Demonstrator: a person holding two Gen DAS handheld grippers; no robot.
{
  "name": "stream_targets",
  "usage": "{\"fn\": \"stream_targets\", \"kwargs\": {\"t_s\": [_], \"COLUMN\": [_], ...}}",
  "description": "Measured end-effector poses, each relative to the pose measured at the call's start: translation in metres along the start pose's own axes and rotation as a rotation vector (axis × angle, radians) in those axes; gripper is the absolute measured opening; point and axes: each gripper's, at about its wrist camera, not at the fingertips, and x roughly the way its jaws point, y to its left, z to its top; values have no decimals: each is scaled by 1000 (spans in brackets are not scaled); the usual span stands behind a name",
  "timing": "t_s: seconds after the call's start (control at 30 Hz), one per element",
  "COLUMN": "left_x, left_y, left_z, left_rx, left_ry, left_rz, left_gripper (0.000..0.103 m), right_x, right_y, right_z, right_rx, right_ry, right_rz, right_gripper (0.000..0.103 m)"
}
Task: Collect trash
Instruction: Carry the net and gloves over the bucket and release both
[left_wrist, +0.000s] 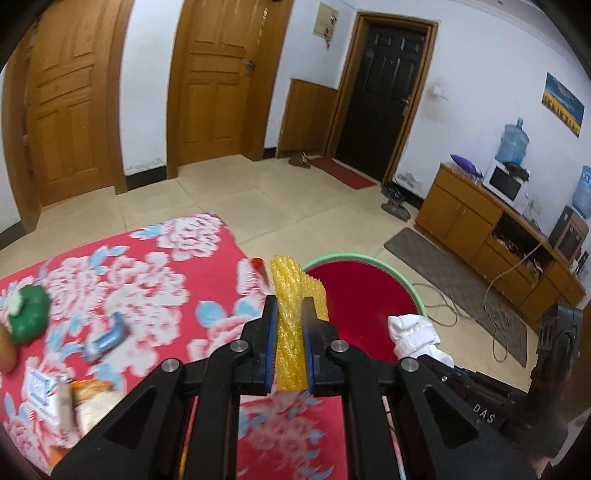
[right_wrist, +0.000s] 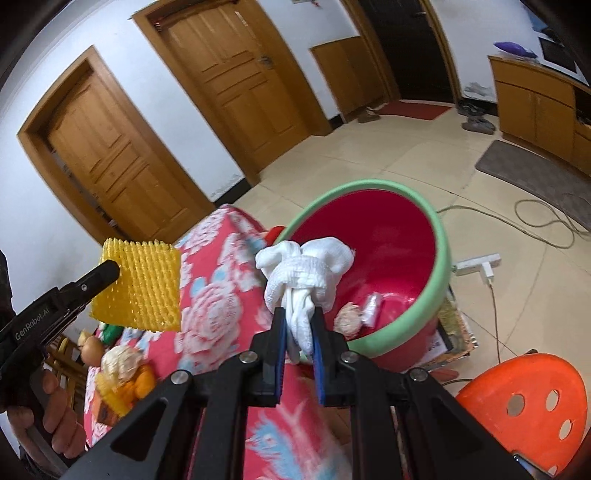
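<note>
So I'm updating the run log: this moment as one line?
left gripper: shut on yellow foam net | right gripper: shut on white cloth | bin: ahead

The left tongs carry "GenRobot.AI" in white letters along their black body, read in the right wrist view. In the left wrist view "DAS" stands in white on the black body of the right tongs, near right.
</note>
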Motion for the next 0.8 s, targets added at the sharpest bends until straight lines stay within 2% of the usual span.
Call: {"fn": "stream_targets", "kwargs": {"t_s": [0.27,0.33,0.4,0.43,0.57,0.67,0.8], "left_x": [55,62,65,66,62,56,41], "left_y": [-26,-28,-31,-31,-34,-32,-28], "left_z": [5,6,7,8,8,8,5], "left_rx": [22,16,7,7,15,8,13], "left_ry": [60,77,87,83,73,76,68], "left_rz": [-14,-28,-27,-25,10,22,63], "left_gripper": [11,17,40,44,46,47,55], "right_x": [18,20,21,21,18,14,6], "right_y": [-27,-32,-35,-38,-43,-44,-38], "right_z": [7,8,9,9,9,10,10], "right_rx": [50,62,68,72,82,81,74], "right_ry": [16,18,19,19,11,2,-10], "right_rz": [-31,-35,-42,-43,-46,-44,-31], "right_gripper": [17,19,24,28,43,44,44]}}
